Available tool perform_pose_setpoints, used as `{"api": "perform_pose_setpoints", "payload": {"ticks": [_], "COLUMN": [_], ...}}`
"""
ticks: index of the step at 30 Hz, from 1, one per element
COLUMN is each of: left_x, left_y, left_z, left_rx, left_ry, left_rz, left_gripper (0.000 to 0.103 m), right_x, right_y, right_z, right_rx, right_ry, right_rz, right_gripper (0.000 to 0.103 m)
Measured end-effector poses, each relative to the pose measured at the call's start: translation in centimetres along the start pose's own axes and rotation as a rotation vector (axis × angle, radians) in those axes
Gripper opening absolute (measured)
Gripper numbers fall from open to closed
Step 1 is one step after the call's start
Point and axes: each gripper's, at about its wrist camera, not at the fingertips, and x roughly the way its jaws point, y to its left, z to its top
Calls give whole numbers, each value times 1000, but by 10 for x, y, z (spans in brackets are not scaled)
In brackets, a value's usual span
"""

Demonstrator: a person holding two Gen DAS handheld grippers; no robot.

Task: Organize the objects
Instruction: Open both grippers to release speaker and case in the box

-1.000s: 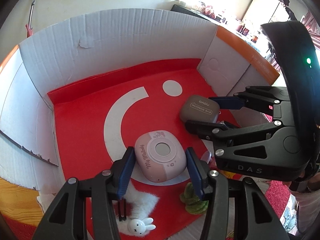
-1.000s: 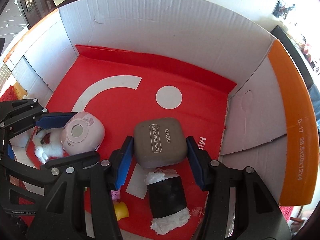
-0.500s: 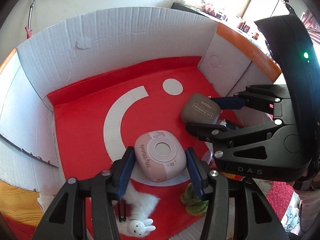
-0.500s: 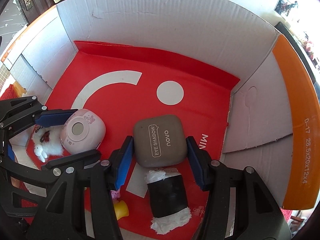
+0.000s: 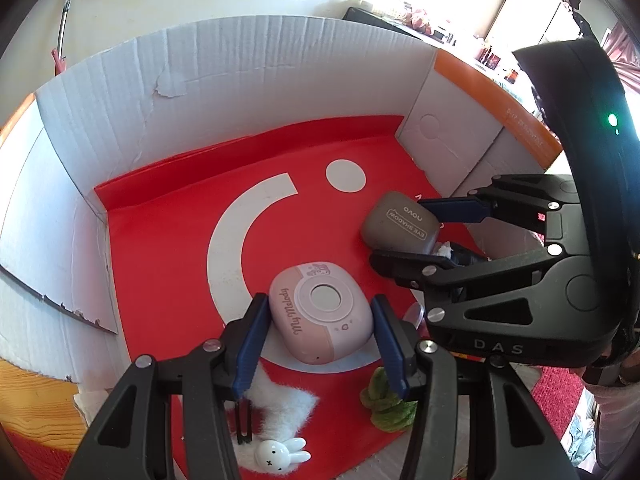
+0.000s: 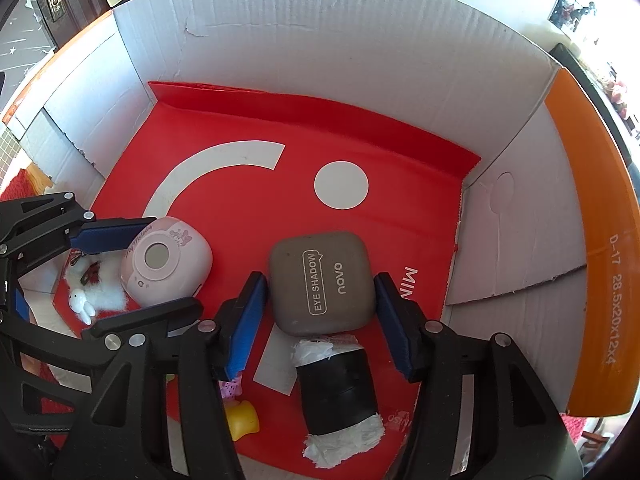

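Observation:
A pink "My Melody" case [image 5: 320, 312] lies on the red floor of an open cardboard box [image 5: 240, 80]. My left gripper [image 5: 318, 320] is open, its blue pads on either side of the pink case with small gaps. A grey "EYE SHADOW" case [image 6: 322, 282] lies further right. My right gripper [image 6: 318, 304] is open with its pads flanking the grey case, not touching it. The right gripper also shows in the left wrist view [image 5: 424, 232], and the left gripper in the right wrist view [image 6: 132, 268].
A black roll with white ends [image 6: 340, 384] lies just behind the grey case. A white fluffy bunny clip [image 5: 280, 432], a green knotted thing [image 5: 386, 404] and a yellow piece [image 6: 240, 420] lie at the box's near edge. White box walls [image 6: 320, 60] enclose the far sides.
Both grippers have stayed open around their cases. The views have shifted slightly, so the cases sit a little further out toward the fingertips.

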Motion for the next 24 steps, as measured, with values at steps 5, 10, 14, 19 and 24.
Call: {"api": "perform_pose_setpoints", "payload": {"ticks": [5, 10, 14, 19, 24], "left_x": [-3, -9, -10, -9, -11], "left_y": [0, 3, 3, 3, 0], "left_z": [-1, -2, -2, -1, 2], "left_rx": [-2, -3, -3, -9, -21], "left_ry": [-2, -6, -15, -18, -21], "left_rz": [0, -1, -2, -9, -22], "left_gripper": [54, 54, 54, 55, 55], "right_x": [-1, 0, -3, -8, -14], "right_y": [2, 3, 3, 1, 0], "right_z": [1, 4, 2, 0, -3], "right_rx": [1, 0, -3, -2, -2], "right_ry": [0, 1, 2, 4, 0], "right_rz": [0, 0, -2, 1, 3], "right_gripper": [55, 55, 55, 56, 57]}}
